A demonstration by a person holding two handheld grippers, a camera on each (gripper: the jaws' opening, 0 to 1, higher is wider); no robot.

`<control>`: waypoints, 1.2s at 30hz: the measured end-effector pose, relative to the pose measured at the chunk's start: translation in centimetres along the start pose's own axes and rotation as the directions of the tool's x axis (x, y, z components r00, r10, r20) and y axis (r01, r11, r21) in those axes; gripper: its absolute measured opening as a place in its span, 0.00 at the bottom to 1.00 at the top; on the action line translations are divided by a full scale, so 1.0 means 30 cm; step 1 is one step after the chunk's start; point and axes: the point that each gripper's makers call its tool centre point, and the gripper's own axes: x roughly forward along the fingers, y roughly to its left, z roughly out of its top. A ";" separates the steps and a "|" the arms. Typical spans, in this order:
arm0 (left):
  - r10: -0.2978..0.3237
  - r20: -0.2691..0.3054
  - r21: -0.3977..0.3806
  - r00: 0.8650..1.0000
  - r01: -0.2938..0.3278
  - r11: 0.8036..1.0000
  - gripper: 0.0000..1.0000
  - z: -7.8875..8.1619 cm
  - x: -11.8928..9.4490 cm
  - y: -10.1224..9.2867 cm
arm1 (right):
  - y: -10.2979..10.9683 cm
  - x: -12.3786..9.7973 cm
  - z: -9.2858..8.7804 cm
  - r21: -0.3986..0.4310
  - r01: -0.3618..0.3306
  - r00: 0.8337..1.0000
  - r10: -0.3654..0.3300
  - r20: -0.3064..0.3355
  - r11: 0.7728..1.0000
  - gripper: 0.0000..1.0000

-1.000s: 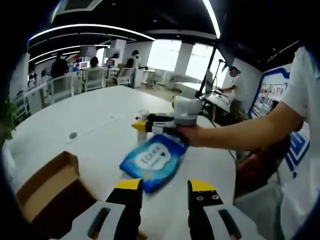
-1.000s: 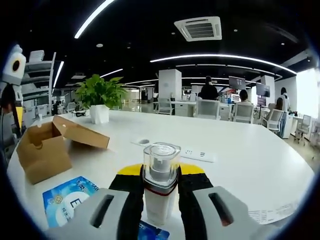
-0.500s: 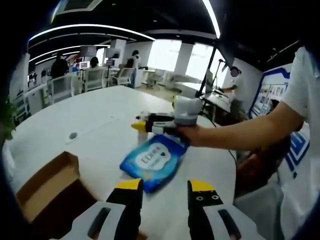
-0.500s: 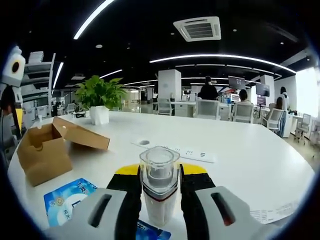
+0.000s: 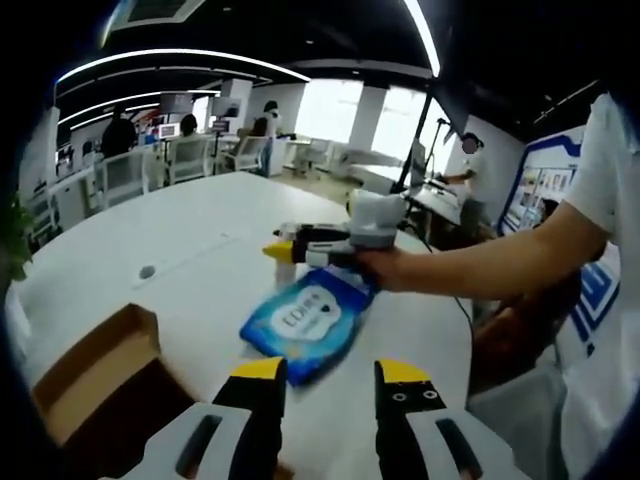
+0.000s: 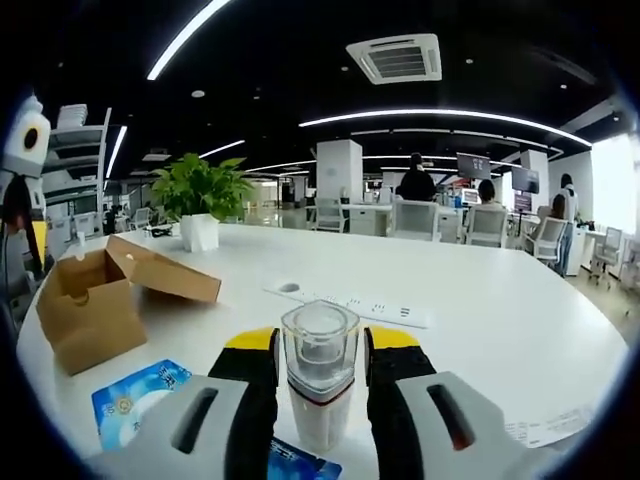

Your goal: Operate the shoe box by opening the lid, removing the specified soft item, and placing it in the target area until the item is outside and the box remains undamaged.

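On a white table (image 6: 520,320) in an open-plan office, my right gripper (image 6: 320,352) stands with its yellow-tipped jaws either side of a small clear-capped bottle (image 6: 320,375); the jaws look slightly parted from its sides, and I cannot tell whether they press on it. The cardboard shoe box (image 6: 90,300) sits to the left of that bottle, its lid swung open and angled up toward the potted plant (image 6: 200,195) behind it. A blue soft pack of wipes (image 6: 135,400) lies flat on the table outside the box, just in front of it and to the bottle's lower left, with a second blue packet's edge (image 6: 300,462) showing right under the bottle. A white power strip (image 6: 350,303) lies on the table beyond the bottle. In the left gripper view, my left gripper (image 5: 322,385) hangs with jaws apart and nothing between them, above the blue pack (image 5: 305,325); the box's open corner (image 5: 95,365) sits to the pack's left, and beyond the pack my right hand (image 5: 385,268) holds the right gripper level over the table. Seated people and chairs fill the background.
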 end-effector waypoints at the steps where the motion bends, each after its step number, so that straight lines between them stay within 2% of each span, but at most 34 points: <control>1: 0.001 0.002 0.000 1.000 -0.001 1.000 0.35 0.003 -0.002 -0.001 | 0.002 -0.002 0.005 0.002 -0.001 1.000 0.001 0.001 1.000 0.31; 8: 0.009 0.015 0.011 1.000 -0.009 1.000 0.36 0.025 -0.022 -0.014 | 0.007 -0.028 0.036 0.008 0.000 1.000 0.000 0.006 1.000 0.35; 16: 0.021 0.023 0.017 1.000 -0.022 1.000 0.37 0.025 -0.057 -0.047 | 0.011 -0.075 0.084 0.009 0.011 1.000 -0.011 -0.023 1.000 0.42; 22: 0.036 0.012 0.015 0.999 -0.036 0.999 0.40 -0.003 -0.108 -0.058 | 0.020 -0.145 0.097 0.031 0.025 0.996 -0.022 -0.083 0.999 0.52; 24: 0.044 0.010 0.014 0.999 -0.044 0.999 0.41 -0.012 -0.124 -0.055 | 0.036 -0.168 0.104 0.020 0.022 0.995 -0.020 -0.093 1.000 0.53; 29: 0.068 0.019 0.007 0.998 -0.068 0.998 0.41 -0.022 -0.181 -0.052 | 0.064 -0.221 0.135 -0.010 0.024 0.993 -0.025 -0.112 1.000 0.55; 36: 0.096 0.028 0.007 0.995 -0.096 0.995 0.42 -0.031 -0.254 -0.041 | 0.101 -0.283 0.194 -0.008 0.030 0.994 -0.030 -0.109 1.000 0.58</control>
